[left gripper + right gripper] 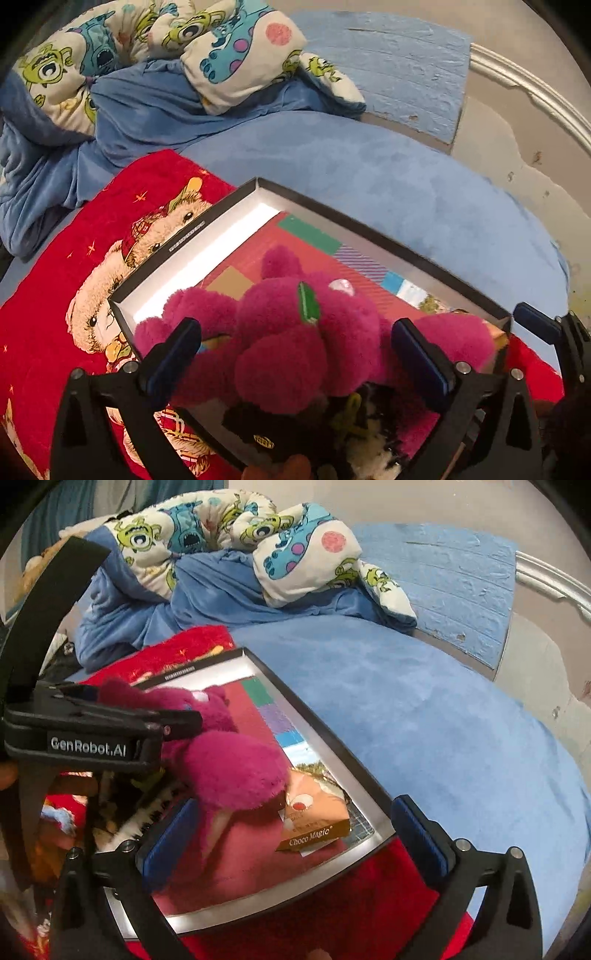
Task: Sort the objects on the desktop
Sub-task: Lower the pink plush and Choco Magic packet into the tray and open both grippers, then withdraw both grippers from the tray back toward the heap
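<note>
Magenta plush bear [295, 332] lying in box [221, 206], between spread, empty left fingers [177, 347], right fingers [417, 827] likewise wide, empty

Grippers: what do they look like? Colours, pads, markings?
Both match: the left gripper and right gripper have matte black angular frames with silver screw heads and flat blue pads on the fingers' inner faces. Seen from the right wrist, the left gripper's side carries white "GenRobot.AI" lettering and a curved black strap or band above. No cables or sleeves visible.
</note>
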`<act>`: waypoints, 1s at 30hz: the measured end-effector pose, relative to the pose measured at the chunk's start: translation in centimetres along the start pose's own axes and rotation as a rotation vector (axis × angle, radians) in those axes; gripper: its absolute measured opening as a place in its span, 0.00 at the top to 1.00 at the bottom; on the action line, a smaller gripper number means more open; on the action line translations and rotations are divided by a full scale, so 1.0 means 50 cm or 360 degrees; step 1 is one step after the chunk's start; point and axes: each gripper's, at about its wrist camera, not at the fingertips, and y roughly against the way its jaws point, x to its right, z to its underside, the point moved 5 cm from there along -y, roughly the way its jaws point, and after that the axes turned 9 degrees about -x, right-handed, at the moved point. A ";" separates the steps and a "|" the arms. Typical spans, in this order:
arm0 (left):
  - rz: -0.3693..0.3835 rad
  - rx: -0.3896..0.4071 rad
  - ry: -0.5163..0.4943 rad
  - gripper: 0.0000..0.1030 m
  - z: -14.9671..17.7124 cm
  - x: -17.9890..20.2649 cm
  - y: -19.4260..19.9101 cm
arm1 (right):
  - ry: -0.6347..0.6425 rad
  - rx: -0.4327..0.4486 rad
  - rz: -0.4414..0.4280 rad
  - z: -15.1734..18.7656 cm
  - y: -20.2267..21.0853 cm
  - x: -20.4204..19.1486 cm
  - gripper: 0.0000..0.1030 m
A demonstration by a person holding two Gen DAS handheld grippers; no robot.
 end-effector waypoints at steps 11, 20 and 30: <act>0.0023 0.0112 0.0051 0.00 0.017 -0.008 0.108 | 0.0038 0.0079 -0.0002 -0.011 0.059 -0.003 0.00; -0.0045 0.0164 0.0129 0.00 0.101 -0.037 0.236 | 0.0113 0.0156 -0.0034 -0.009 0.147 -0.040 0.00; -0.0184 0.0282 0.0381 0.00 0.272 -0.101 0.406 | 0.0213 0.0203 -0.0162 0.033 0.251 -0.134 0.00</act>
